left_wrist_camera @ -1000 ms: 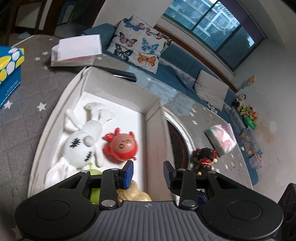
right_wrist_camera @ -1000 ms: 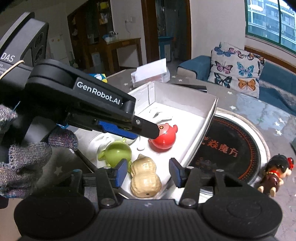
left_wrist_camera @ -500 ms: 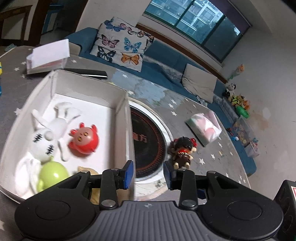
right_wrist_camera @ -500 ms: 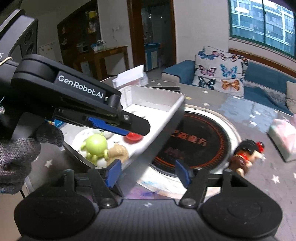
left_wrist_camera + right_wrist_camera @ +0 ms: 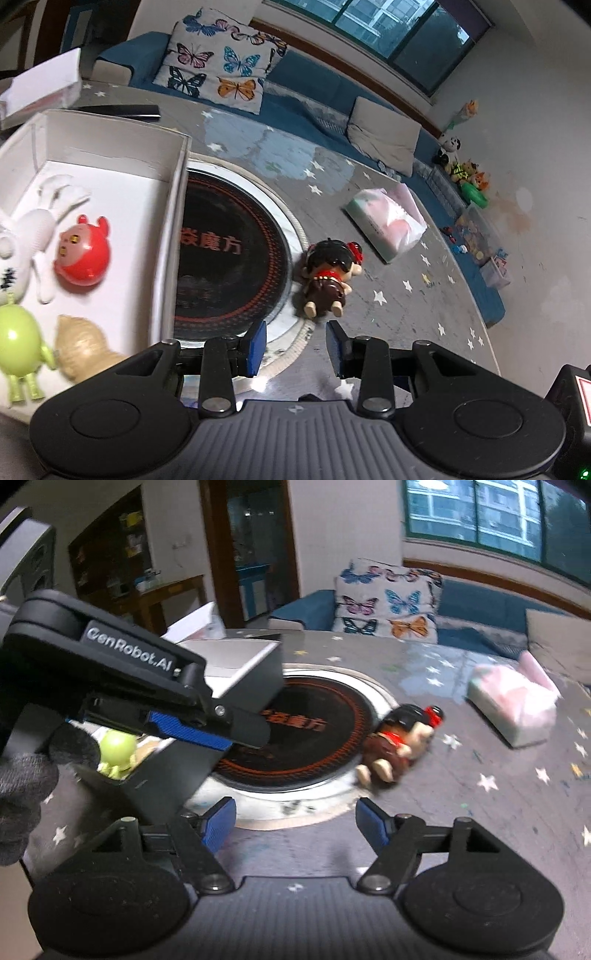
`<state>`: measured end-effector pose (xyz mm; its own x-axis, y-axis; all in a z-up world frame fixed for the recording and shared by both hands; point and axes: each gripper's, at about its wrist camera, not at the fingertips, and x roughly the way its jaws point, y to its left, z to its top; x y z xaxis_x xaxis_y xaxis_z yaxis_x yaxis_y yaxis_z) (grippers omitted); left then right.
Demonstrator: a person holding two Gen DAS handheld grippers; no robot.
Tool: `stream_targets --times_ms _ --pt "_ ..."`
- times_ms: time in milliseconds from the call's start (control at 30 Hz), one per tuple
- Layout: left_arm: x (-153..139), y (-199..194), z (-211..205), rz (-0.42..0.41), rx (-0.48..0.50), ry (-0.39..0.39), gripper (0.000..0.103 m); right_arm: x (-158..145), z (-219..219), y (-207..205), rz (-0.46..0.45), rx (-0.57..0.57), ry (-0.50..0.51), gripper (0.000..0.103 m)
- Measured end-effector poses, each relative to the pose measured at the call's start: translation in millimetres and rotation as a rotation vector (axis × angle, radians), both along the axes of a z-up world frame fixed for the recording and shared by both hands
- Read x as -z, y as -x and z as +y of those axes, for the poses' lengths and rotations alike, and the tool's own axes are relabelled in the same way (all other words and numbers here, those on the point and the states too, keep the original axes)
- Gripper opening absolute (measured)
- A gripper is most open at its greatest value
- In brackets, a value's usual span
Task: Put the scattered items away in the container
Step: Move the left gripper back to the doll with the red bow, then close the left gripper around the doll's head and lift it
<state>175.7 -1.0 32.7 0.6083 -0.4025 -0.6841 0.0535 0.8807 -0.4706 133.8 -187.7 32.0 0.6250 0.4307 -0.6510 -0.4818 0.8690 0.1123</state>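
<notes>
The white box (image 5: 173, 206) holds a white bunny (image 5: 33, 225), a red round toy (image 5: 83, 258), a green alien toy (image 5: 18, 339) and a peanut toy (image 5: 81, 350). A black-haired doll in brown and red (image 5: 328, 273) lies on the table right of the box, by the rim of the black round hob. My left gripper (image 5: 294, 347) is shut and empty, just short of the doll. My right gripper (image 5: 295, 823) is empty with its jaws opening, and the doll (image 5: 399, 742) lies ahead to its right. The left gripper (image 5: 236, 734) crosses in front of the box (image 5: 243, 672).
A black round hob (image 5: 229, 258) is set into the starred grey table beside the box. A pink tissue pack (image 5: 388, 221) lies beyond the doll. A black remote (image 5: 122, 109) and a white tissue box (image 5: 40, 85) sit behind the box. A gloved hand (image 5: 22, 794) holds the left gripper.
Both grippers have swung right, from over the box towards the doll. The right jaws have widened. The left jaws have kept the same narrow gap.
</notes>
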Motion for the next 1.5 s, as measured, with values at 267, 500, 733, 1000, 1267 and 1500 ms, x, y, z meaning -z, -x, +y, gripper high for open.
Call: stream_targets --times_ms 267,500,733,1000,1267,1500 --pt "6 -31 -22 0.021 0.022 0.009 0.038 9 -21 -31 0.028 0.085 -0.065 0.073" --pt "10 -63 -37 0.030 0.035 0.012 0.038 21 -30 -67 0.071 0.143 -0.133 0.073" --pt "15 -94 -46 0.035 0.047 0.003 0.038 34 -36 -97 0.119 0.182 -0.183 0.073" --pt "21 -117 -52 0.054 0.057 0.024 0.038 46 -42 -122 0.169 0.238 -0.244 0.072" --pt "30 -128 -58 0.076 0.071 0.055 0.038 51 -47 -136 0.196 0.246 -0.280 0.060" --pt "37 -134 -56 0.090 0.051 0.052 0.041 54 -49 -144 0.212 0.246 -0.305 0.059"
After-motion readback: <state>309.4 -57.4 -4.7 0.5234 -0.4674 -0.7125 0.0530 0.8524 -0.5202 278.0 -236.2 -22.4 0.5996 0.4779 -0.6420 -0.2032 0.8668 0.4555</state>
